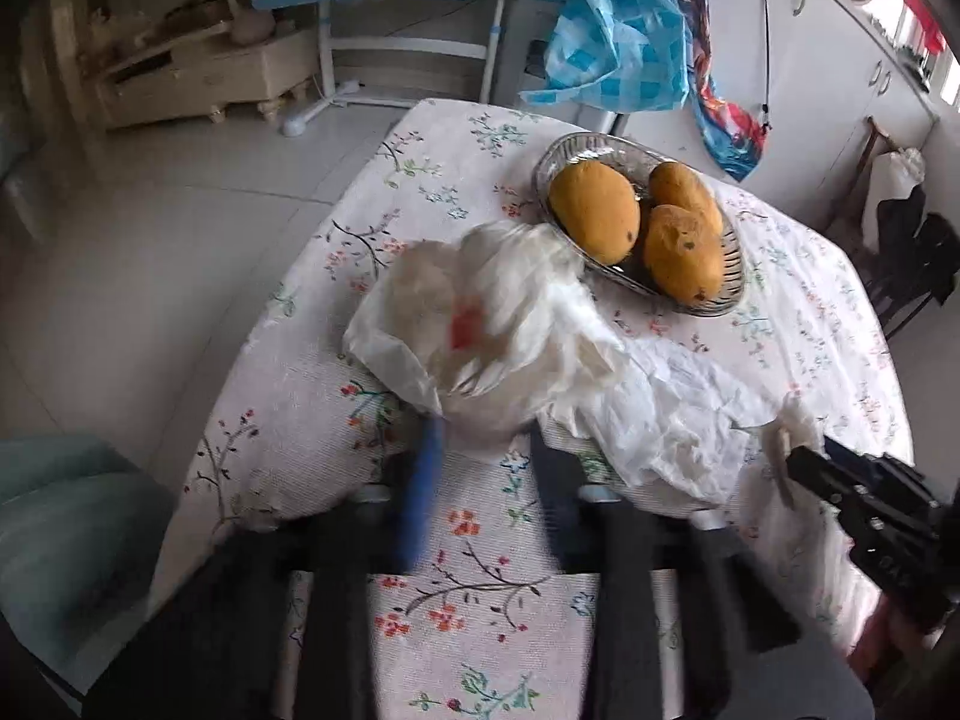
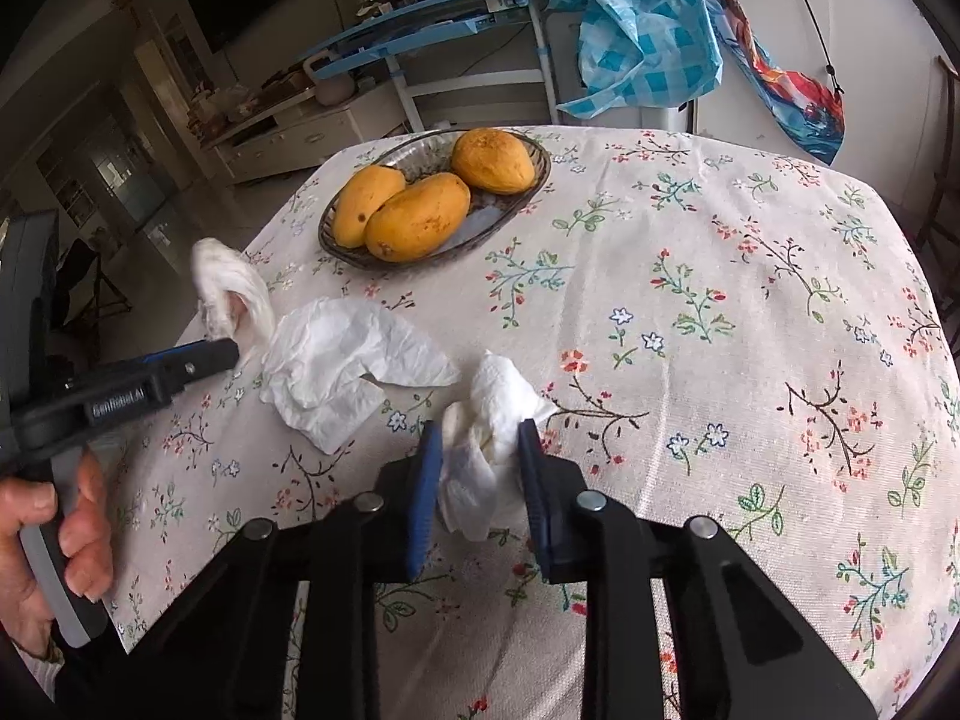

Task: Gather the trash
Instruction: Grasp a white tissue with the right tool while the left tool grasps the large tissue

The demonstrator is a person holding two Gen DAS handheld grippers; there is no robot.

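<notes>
My left gripper (image 1: 480,438) is shut on the lower end of a crumpled white tissue with a red stain (image 1: 480,324). In the right wrist view this gripper (image 2: 231,351) comes in from the left, with the wad (image 2: 225,282) sticking up from its tip. My right gripper (image 2: 480,429) is shut on a second crumpled white tissue (image 2: 498,396), pressed between the blue pads just above the floral tablecloth (image 2: 720,330). The left wrist view shows it (image 1: 810,456) at the right edge. A third, flatter tissue (image 2: 342,360) lies loose on the cloth between the two grippers.
A metal bowl (image 2: 327,228) with three mangoes (image 2: 420,216) stands at the table's far side. A blue checked bag (image 2: 648,30) hangs beyond the table. The table's left edge drops to the tiled floor, beside a teal seat (image 1: 66,510). A hand (image 2: 60,534) grips the left handle.
</notes>
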